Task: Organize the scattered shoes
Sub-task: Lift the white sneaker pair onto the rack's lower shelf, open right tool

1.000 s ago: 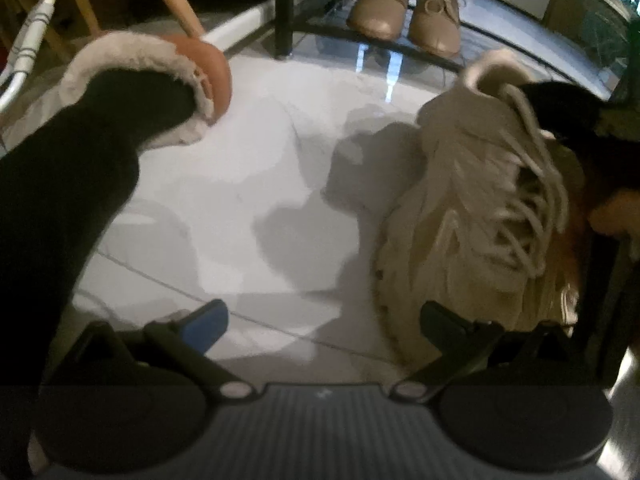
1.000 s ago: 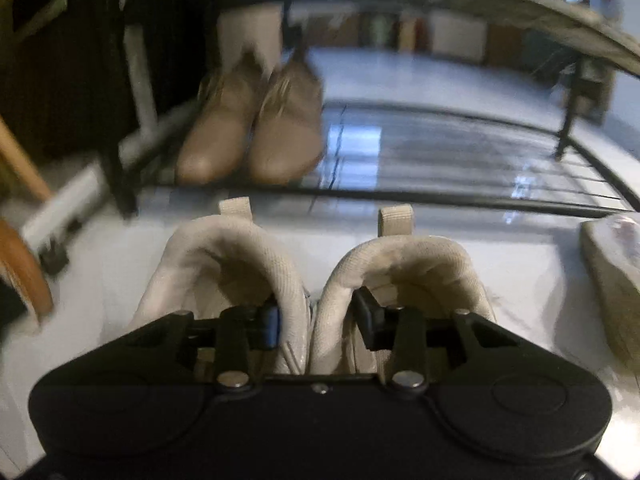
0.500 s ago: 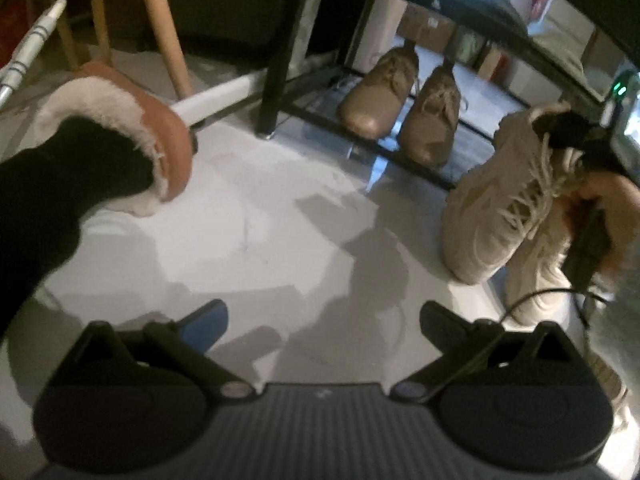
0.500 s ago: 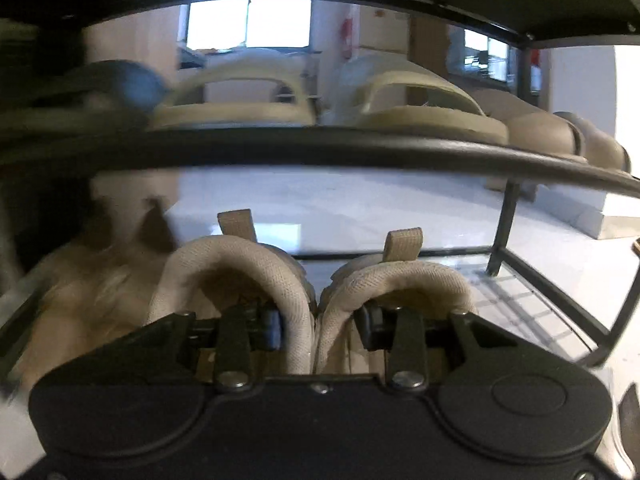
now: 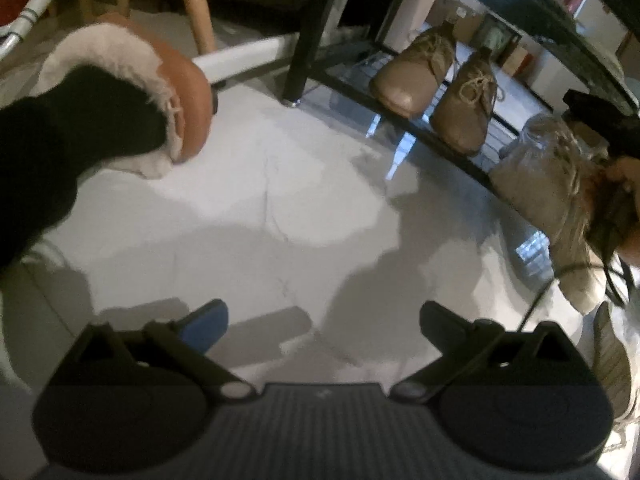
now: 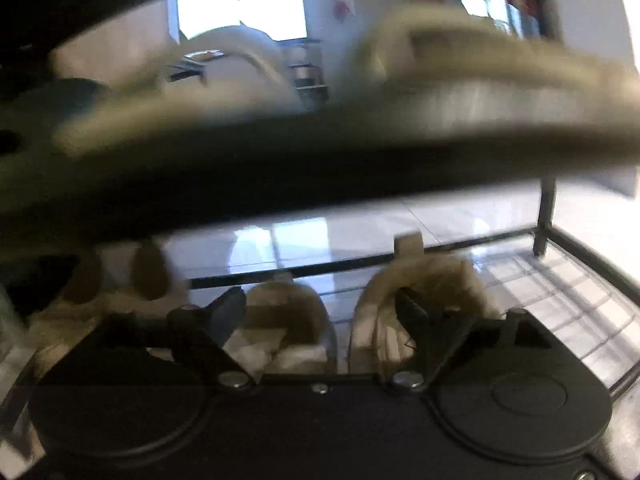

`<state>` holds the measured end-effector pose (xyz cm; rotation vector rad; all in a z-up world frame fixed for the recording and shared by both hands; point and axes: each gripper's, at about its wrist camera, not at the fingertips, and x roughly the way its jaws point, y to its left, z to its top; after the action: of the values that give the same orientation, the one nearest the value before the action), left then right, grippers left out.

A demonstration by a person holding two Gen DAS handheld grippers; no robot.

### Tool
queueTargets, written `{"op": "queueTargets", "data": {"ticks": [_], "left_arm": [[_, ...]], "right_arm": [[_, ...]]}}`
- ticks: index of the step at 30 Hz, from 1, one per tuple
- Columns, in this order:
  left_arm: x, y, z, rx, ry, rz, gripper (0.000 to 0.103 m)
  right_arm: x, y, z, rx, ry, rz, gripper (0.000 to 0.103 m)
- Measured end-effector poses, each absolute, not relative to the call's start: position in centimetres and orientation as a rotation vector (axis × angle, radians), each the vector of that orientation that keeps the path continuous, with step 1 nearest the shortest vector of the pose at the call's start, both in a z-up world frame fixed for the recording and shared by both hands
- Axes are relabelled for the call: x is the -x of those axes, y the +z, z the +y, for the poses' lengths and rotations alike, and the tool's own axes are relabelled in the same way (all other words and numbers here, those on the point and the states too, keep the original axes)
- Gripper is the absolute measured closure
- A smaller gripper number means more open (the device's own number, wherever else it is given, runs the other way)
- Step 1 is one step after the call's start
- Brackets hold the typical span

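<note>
right gripper (image 6: 320,308) sat low at the bottom shelf of the shoe rack (image 6: 544,216), jaws spread wide, having just been opening. the pair of beige sneakers (image 6: 420,280) stood heels toward the camera on the wire shelf; one finger (image 6: 224,312) was at the left sneaker's collar, the other inside the right sneaker's opening, neither pressing. view was blurred, so contact could not be told exactly. pale sandals (image 6: 460,52) showed on the shelf above, smeared.

left gripper (image 5: 320,324) hovered over the white tiled floor (image 5: 248,200), jaws spread, nothing between them. to its upper left a fur-lined brown slipper (image 5: 188,80) was on a foot in a black sock (image 5: 80,120). tan lace-up shoes (image 5: 440,84) stood as a pair on the rack's bottom shelf. just right of them the beige sneakers (image 5: 536,176) rested on the same shelf, toes toward the floor edge, with a hand (image 5: 624,184) on the other tool behind them. another pale shoe (image 5: 612,356) lay at the frame's right edge, on the floor.
</note>
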<state>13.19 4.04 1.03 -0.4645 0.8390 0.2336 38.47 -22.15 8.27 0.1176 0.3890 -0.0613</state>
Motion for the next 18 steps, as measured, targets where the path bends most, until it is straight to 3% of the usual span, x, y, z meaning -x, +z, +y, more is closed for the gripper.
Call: {"op": "queueTargets", "data": {"ticks": [5,8,11,15,18], "left_arm": [[-12.5,1.3,3.8,0.466,0.215,0.837,0.001],[-12.4,1.1,3.7,0.469,0.204,0.850,0.001],[-12.4,0.9,3.7,0.468,0.203,0.856,0.001],[-12.5,0.5,3.7,0.460,0.207,0.867,0.001],[-12.6,0.0,3.7,0.459,0.211,0.883,0.001]], "right_arm": [[-31.9,9.2,-23.5,-0.055,-0.050,0.339,0.010],[-30.0,7.2,-25.1,0.025,-0.116,0.404,0.011],[-30.3,4.5,-26.2,0.086,-0.141,0.487,0.012],[-32.3,3.3,-26.1,0.081,-0.098,0.518,0.002],[-34.7,2.7,-25.1,0.112,-0.102,0.580,0.004]]}}
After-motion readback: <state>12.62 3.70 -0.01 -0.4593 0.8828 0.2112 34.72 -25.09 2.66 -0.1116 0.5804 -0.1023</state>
